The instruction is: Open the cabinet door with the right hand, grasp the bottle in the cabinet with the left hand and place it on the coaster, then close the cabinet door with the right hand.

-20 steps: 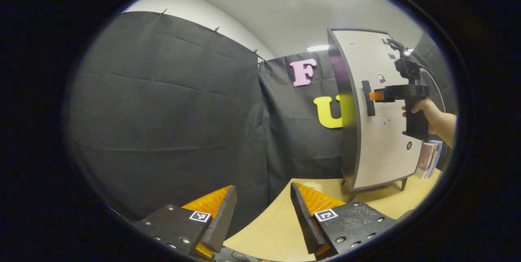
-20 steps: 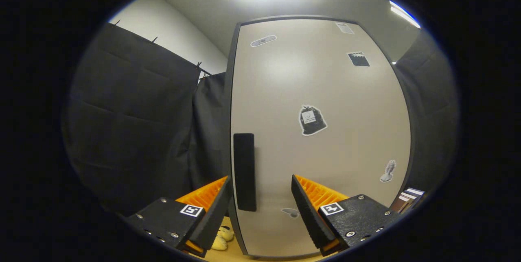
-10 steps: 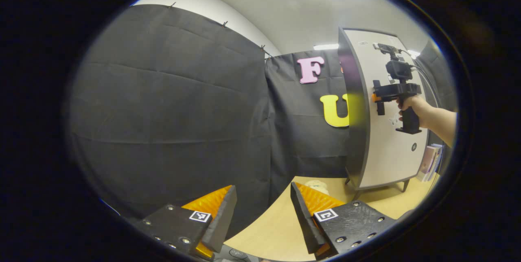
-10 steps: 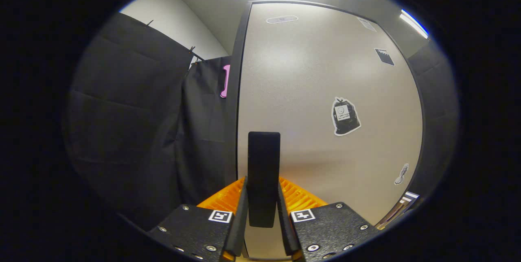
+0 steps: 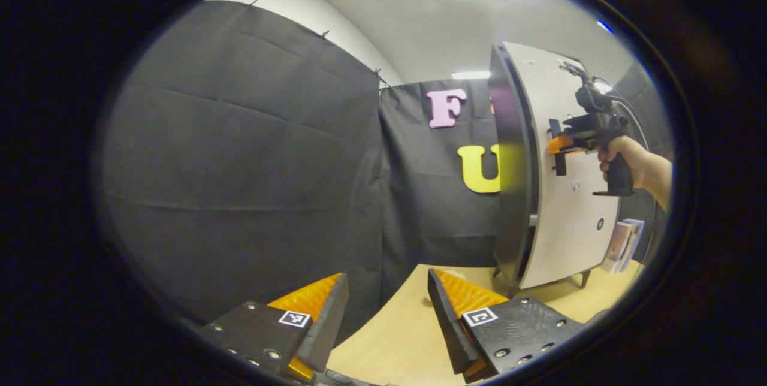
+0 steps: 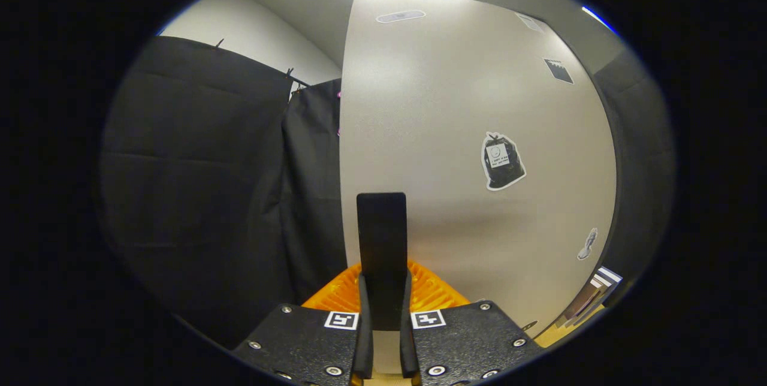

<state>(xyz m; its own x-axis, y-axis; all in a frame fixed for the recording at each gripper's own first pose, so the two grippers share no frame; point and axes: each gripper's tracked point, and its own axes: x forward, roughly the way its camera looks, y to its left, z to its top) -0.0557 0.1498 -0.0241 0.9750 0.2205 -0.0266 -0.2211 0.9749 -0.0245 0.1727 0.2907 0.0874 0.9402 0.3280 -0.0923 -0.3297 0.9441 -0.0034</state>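
The right gripper [image 6: 383, 320] has its jaws closed on the black handle [image 6: 382, 254] of the cabinet door [image 6: 473, 152], which rises at 12 o'clock from the fingers in the right gripper view. In the left gripper view that same gripper, held by a hand [image 5: 620, 155], sits at 3 o'clock against the cabinet [image 5: 509, 176], and a dark gap shows between door and carcass, so the door looks just cracked open.

To do this step well, I judge the pull should follow the door's arc about its hinge, not a straight line, with the grip kept firm so the handle does not slip out, and the swing carried wide enough for the other gripper to reach in.

The left gripper [image 5: 383, 320] hovers over the desk [image 5: 395, 338] at 6 o'clock, jaws open and empty. The bottle is not visible, presumably inside the cabinet; I cannot pick out the coaster with confidence.

A second ago the right jaws stood apart either side of the handle; half a second ago they had closed on it with the door flush. Now the door edge has come away from the frame.
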